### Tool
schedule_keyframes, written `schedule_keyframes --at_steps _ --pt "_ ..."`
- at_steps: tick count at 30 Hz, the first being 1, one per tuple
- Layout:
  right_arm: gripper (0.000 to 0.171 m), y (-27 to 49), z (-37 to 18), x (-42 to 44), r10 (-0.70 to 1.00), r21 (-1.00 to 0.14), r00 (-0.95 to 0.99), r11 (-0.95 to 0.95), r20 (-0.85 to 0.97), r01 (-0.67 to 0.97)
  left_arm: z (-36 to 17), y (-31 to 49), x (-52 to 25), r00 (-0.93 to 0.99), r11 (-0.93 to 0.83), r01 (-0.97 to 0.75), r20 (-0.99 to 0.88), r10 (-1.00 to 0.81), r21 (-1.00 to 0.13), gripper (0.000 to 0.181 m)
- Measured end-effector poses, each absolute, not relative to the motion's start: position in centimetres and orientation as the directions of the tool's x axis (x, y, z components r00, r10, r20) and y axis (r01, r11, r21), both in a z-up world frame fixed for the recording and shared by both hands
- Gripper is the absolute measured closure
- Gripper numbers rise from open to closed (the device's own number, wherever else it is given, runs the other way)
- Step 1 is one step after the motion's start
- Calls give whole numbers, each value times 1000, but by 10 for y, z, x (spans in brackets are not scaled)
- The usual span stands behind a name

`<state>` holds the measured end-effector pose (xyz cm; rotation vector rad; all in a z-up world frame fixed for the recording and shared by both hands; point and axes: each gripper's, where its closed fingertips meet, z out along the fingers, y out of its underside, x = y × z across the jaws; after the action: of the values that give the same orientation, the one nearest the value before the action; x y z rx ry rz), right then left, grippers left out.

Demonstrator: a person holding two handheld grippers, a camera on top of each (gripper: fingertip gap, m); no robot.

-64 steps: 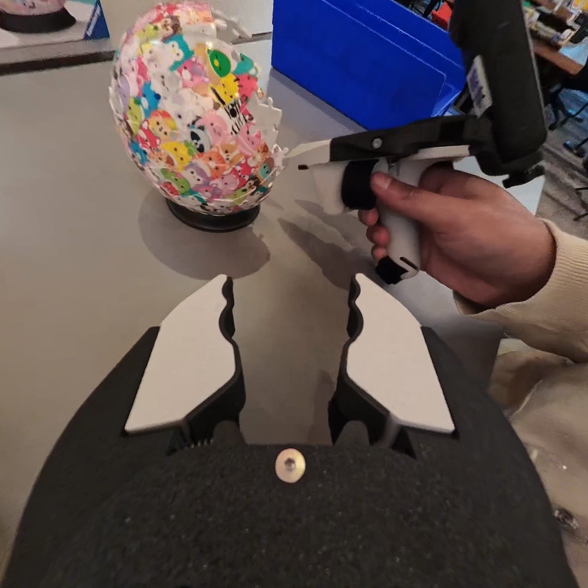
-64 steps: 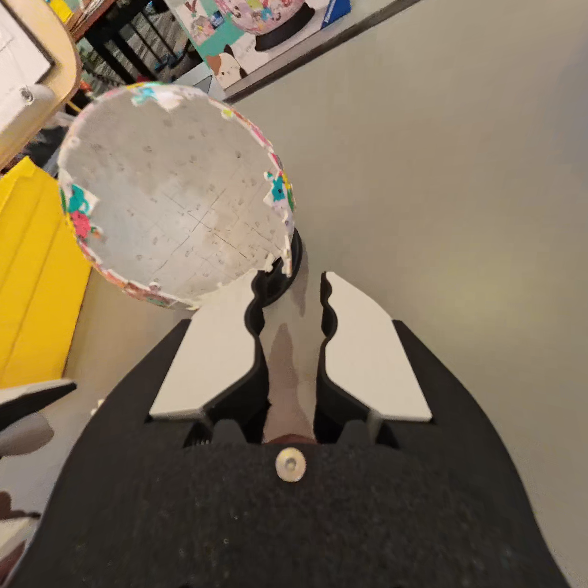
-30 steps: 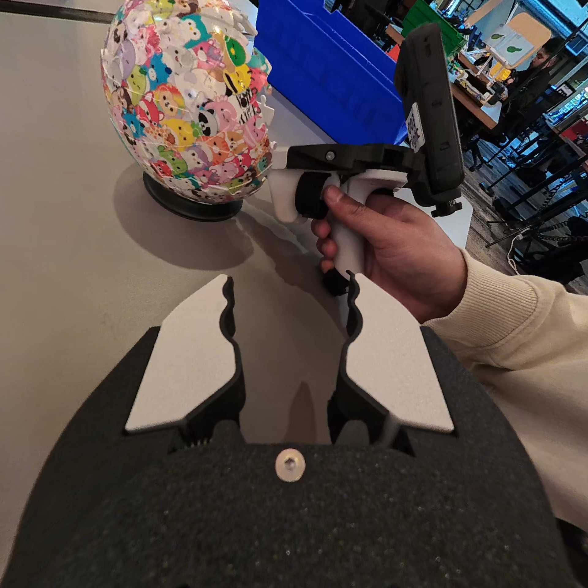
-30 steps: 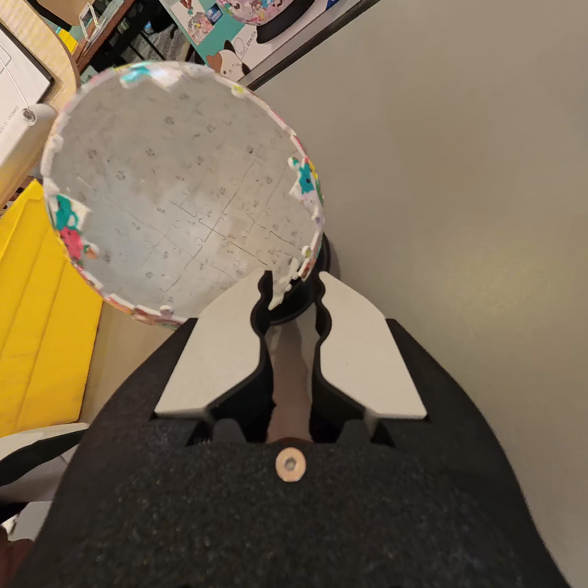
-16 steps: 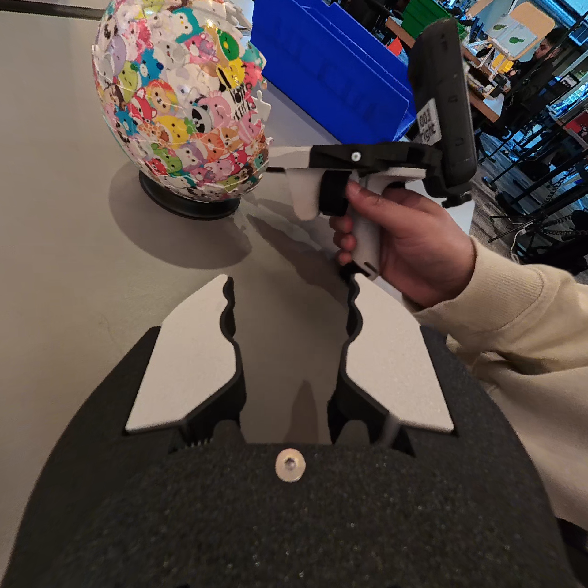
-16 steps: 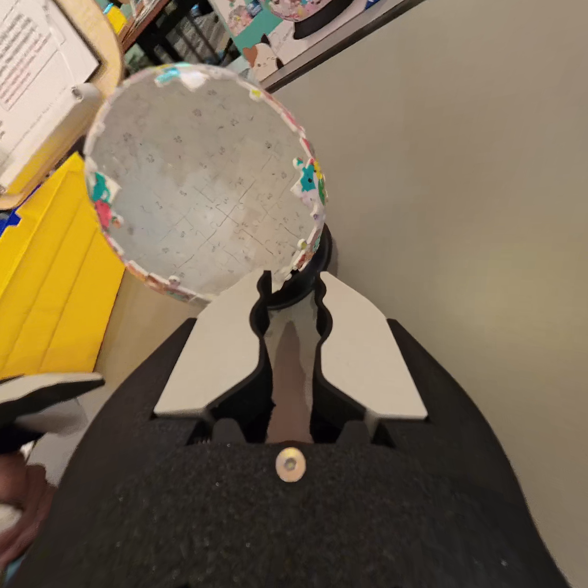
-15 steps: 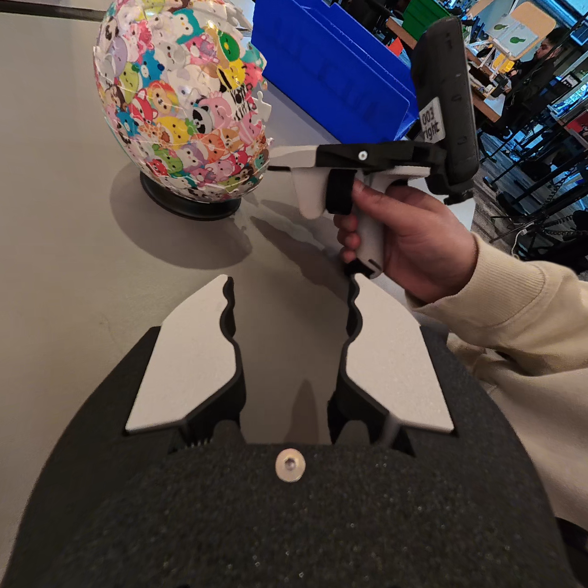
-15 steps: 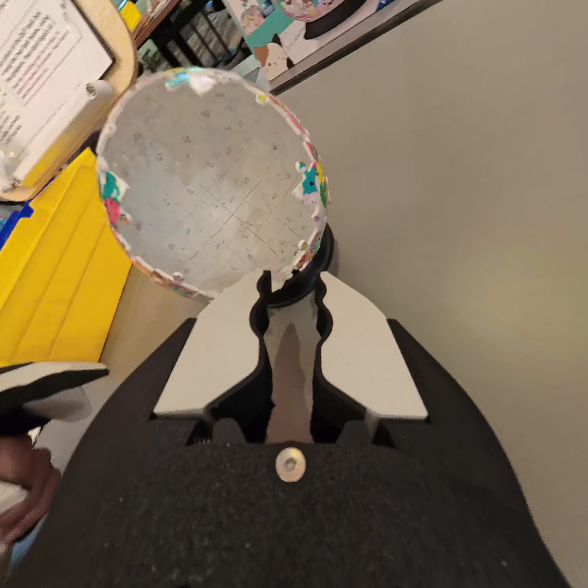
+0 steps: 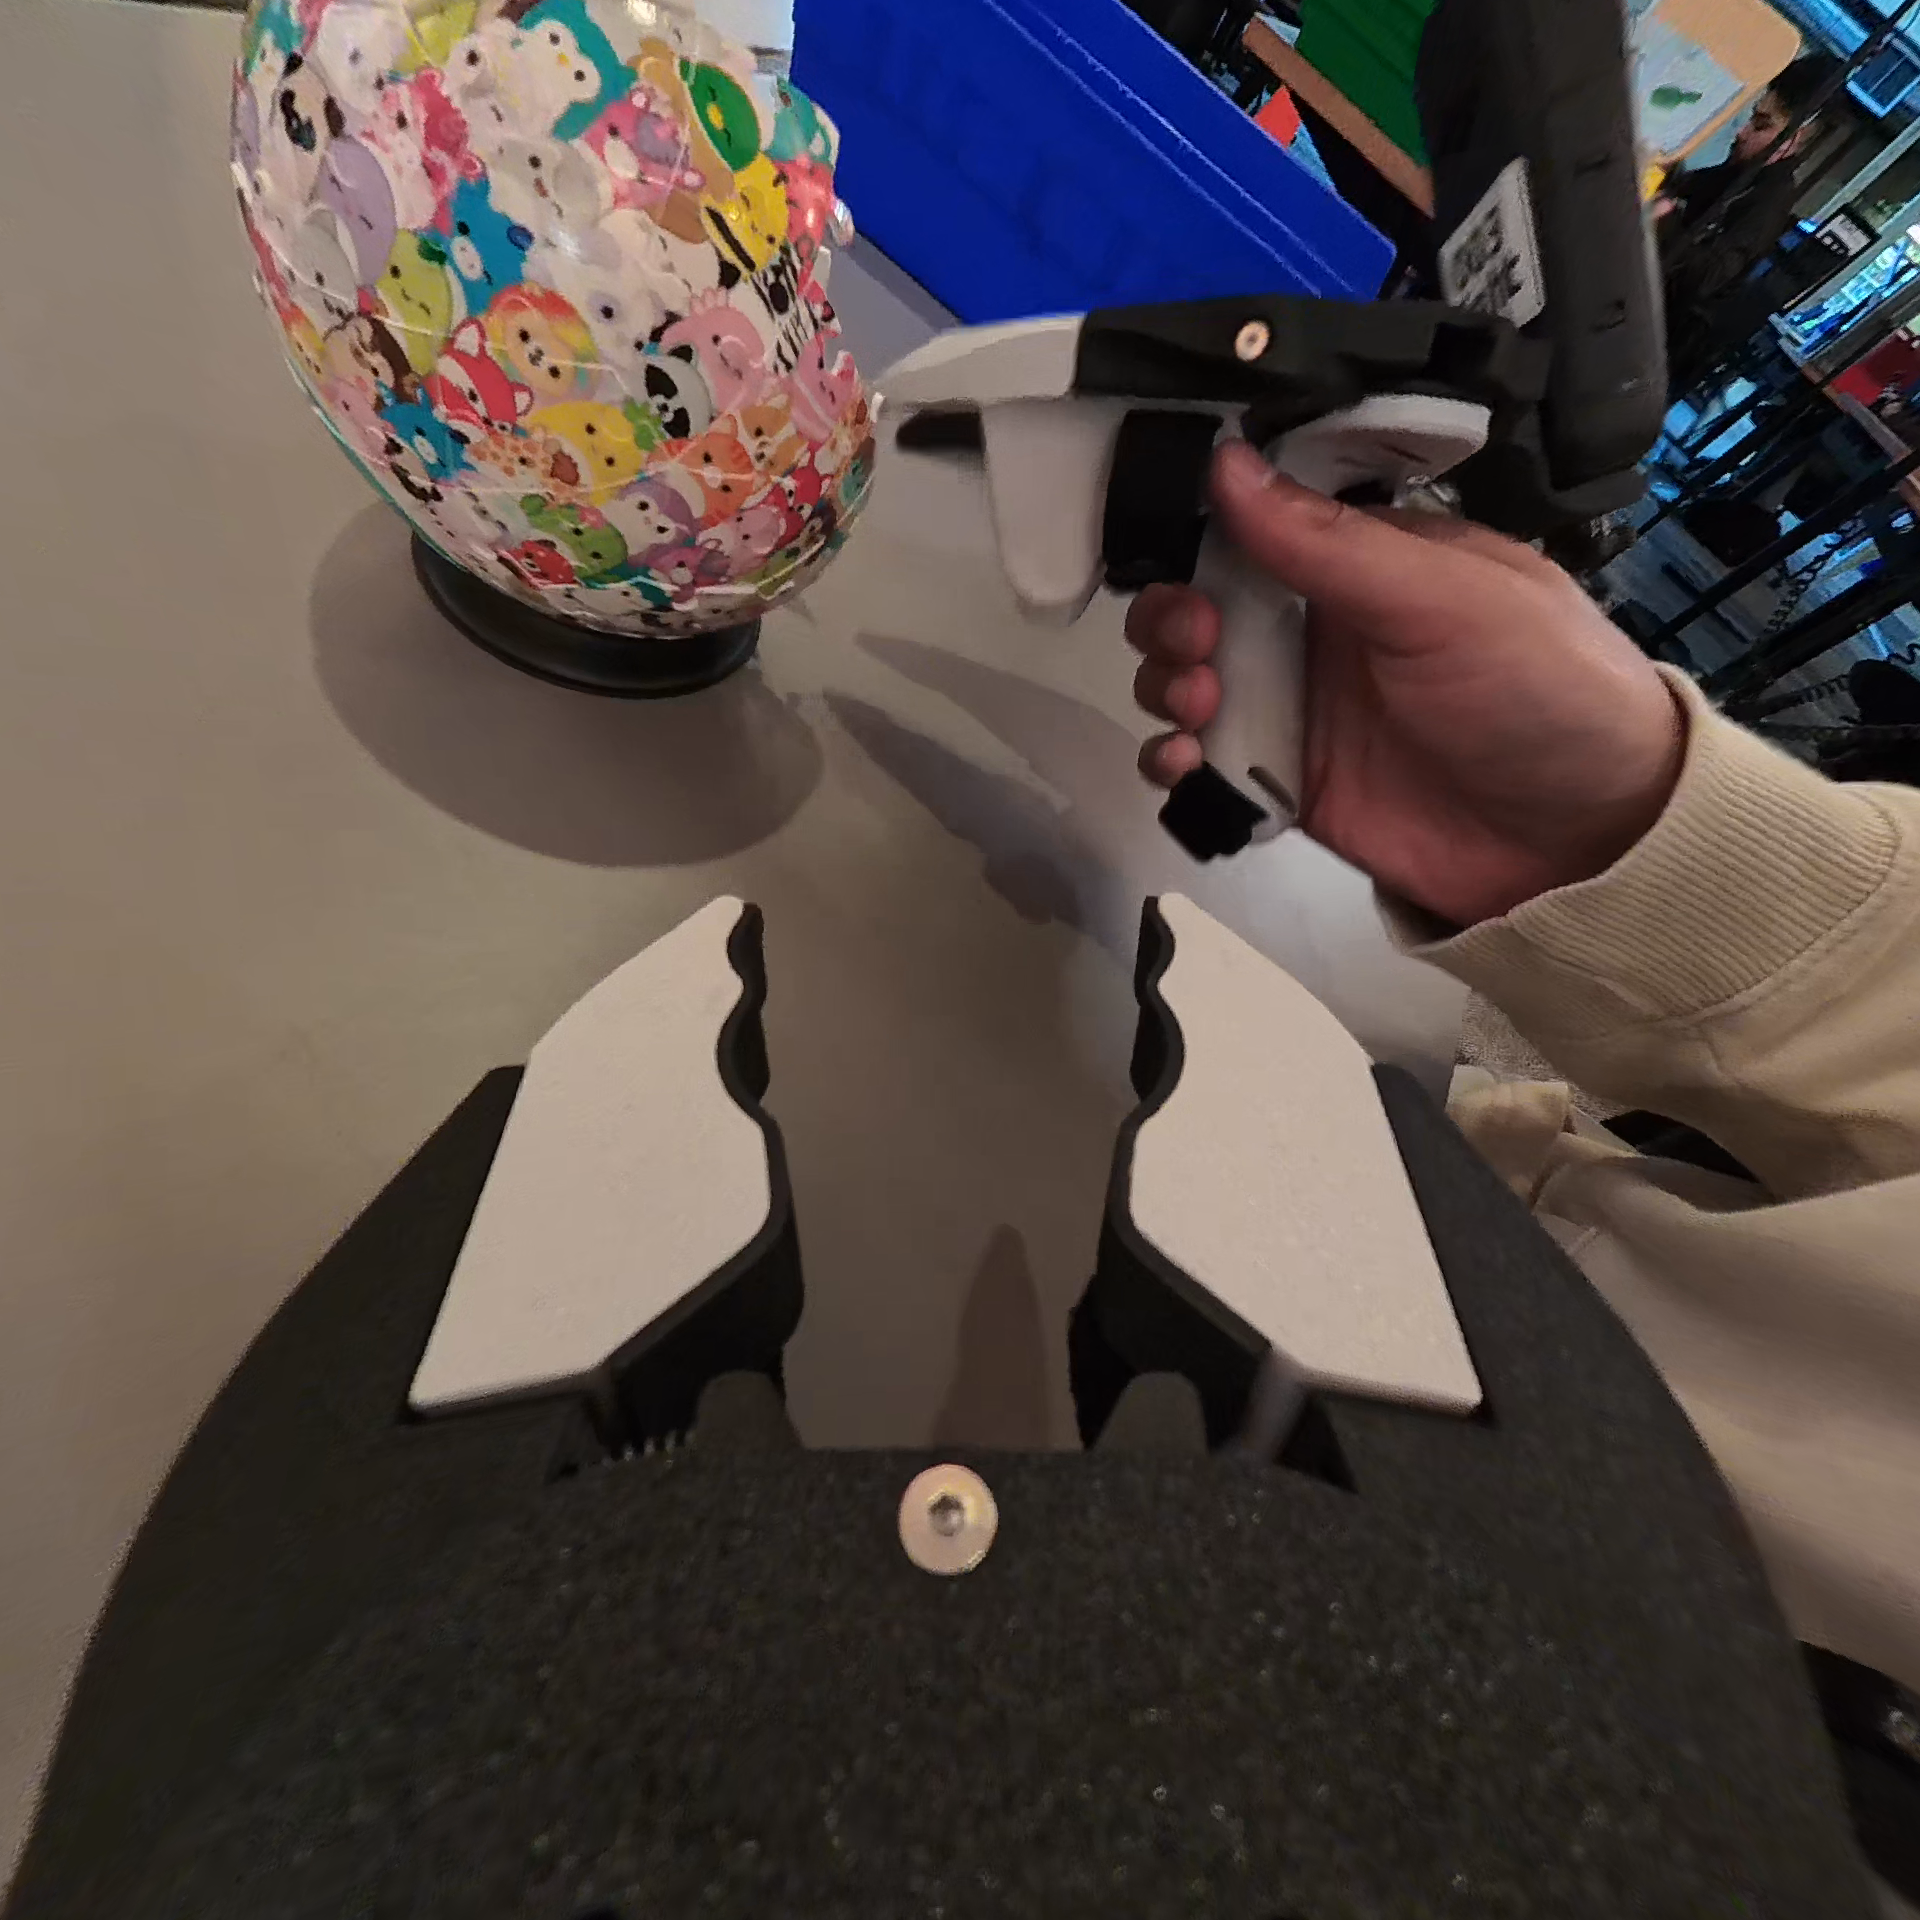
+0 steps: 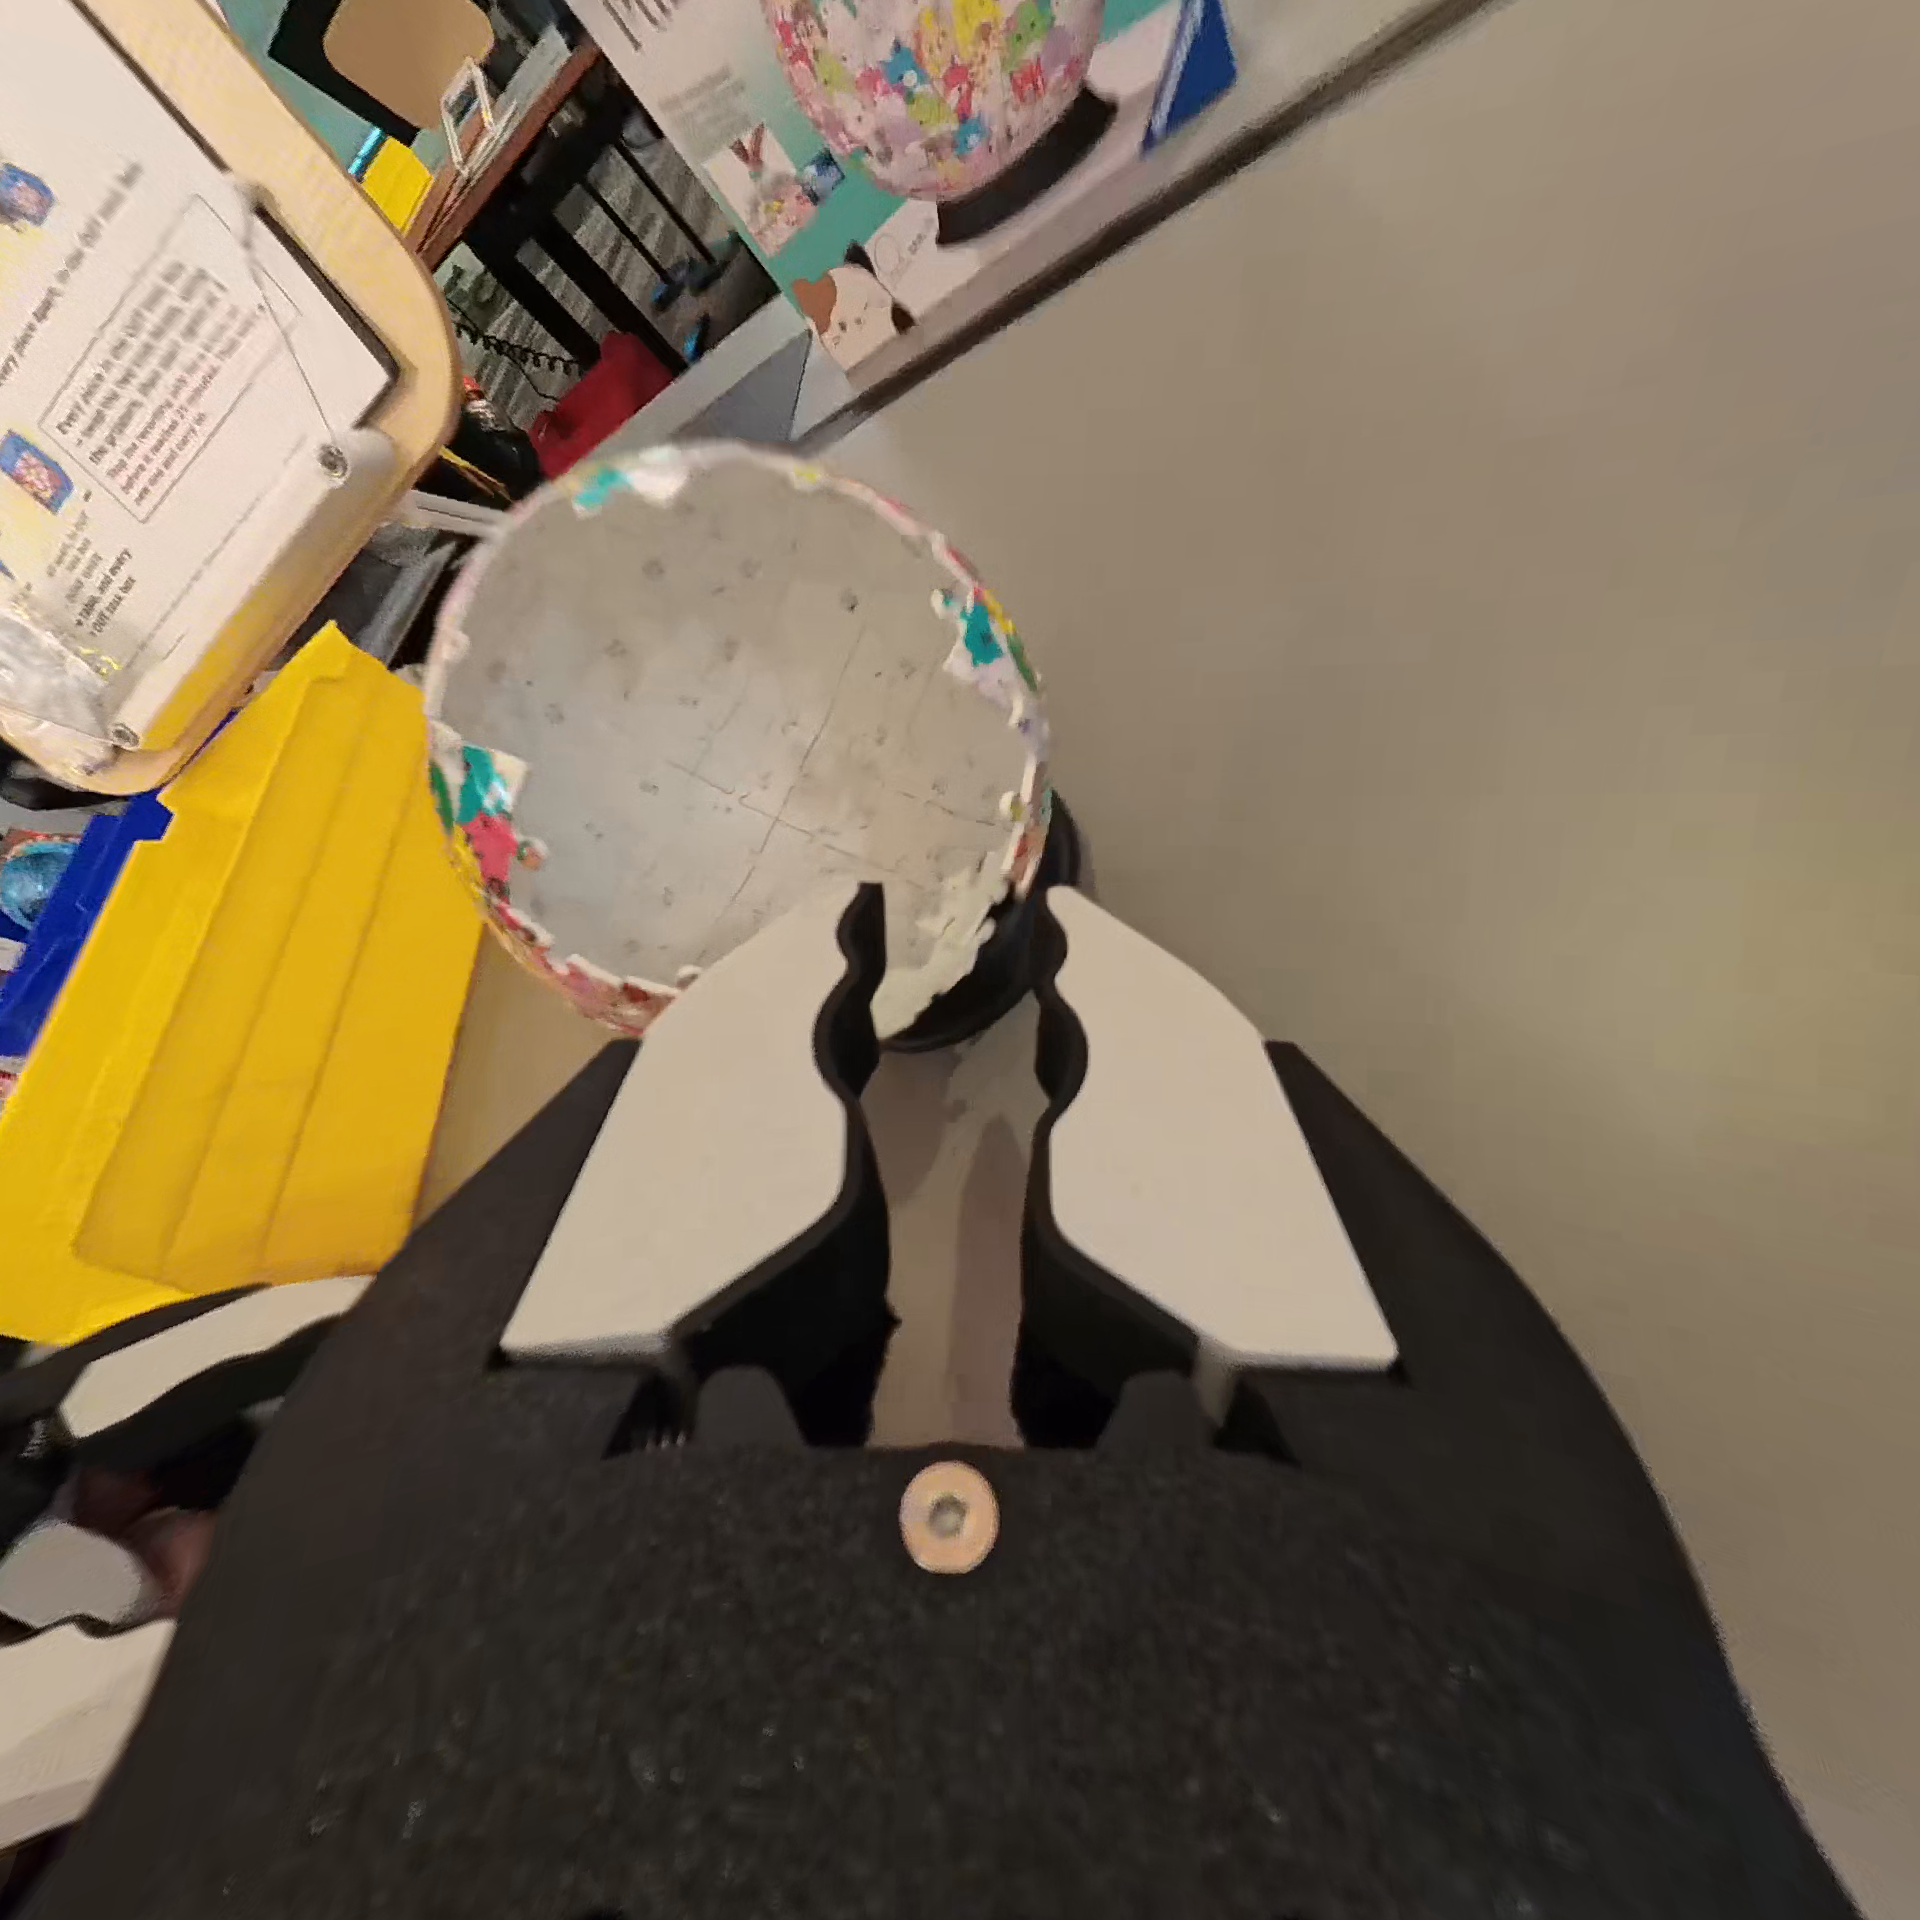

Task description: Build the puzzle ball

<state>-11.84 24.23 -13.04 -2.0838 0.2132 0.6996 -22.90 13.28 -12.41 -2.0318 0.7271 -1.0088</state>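
While the half-built puzzle ball (image 9: 551, 312) sits on its black stand (image 9: 582, 649), the left hand-held gripper (image 9: 948, 925) hangs spread and empty; the right hand-held gripper (image 10: 951, 914), narrowly parted, holds nothing beside the ball's open rim.

The puzzle ball (image 9: 540, 312) is cropped at the top edge, beyond the left fingers; the right gripper (image 9: 914, 410) fingertips are motion-blurred.

Puzzle ball (image 9: 540, 312): multicolour cartoon-animal print, partly assembled, upright on black ring stand (image 9: 582, 649). One side open w/ jagged edge; grey interior (image 10: 727, 748) visible.
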Motion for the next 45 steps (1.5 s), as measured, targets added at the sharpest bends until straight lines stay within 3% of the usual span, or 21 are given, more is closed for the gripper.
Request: schedule_keyframes --at_steps 4,7,11,14,17,25,30,33,36,45 --pt "145 260 -80 -86 364 -898 884 -421 -292 -123 -134 138 -233 558 -532 -234 336 -759 -814 108" --pt "136 261 -37 -96 713 -930 686 -334 -145 151 -139 153 -235 583 -527 -287 290 -759 -800 103" --pt "112 271 -35 -95 929 -784 369 -239 -13 573 -137 180 -219 561 -582 -304 352 -749 -755 92" --pt "101 283 -59 -92 991 -681 128 -122 -41 722 -144 202 -203 523 -626 -338 413 -746 -703 82" --pt "94 291 -81 -98 968 -643 50 -201 -245 739 -159 226 -200 555 -637 -396 380 -740 -661 67" --pt "87 290 -113 -132 874 -549 -13 -294 -487 783 -149 241 -195 567 -662 -355 411 -714 -660 66" --pt "91 287 -136 -137 887 -485 -3 -250 -462 838 -155 237 -184 561 -701 -349 460 -688 -622 68" --pt "100 295 -137 -143 898 -505 39 -281 -438 816 -157 240 -182 584 -712 -337 457 -671 -615 68" --pt "99 298 -136 -147 908 -541 66 -304 -414 784 -159 245 -183 616 -706 -336 422 -665 -623 73" --pt "92 302 -131 -161 978 -657 88 -192 -189 729 -149 259 -199 700 -563 -412 146 -699 -717 74"
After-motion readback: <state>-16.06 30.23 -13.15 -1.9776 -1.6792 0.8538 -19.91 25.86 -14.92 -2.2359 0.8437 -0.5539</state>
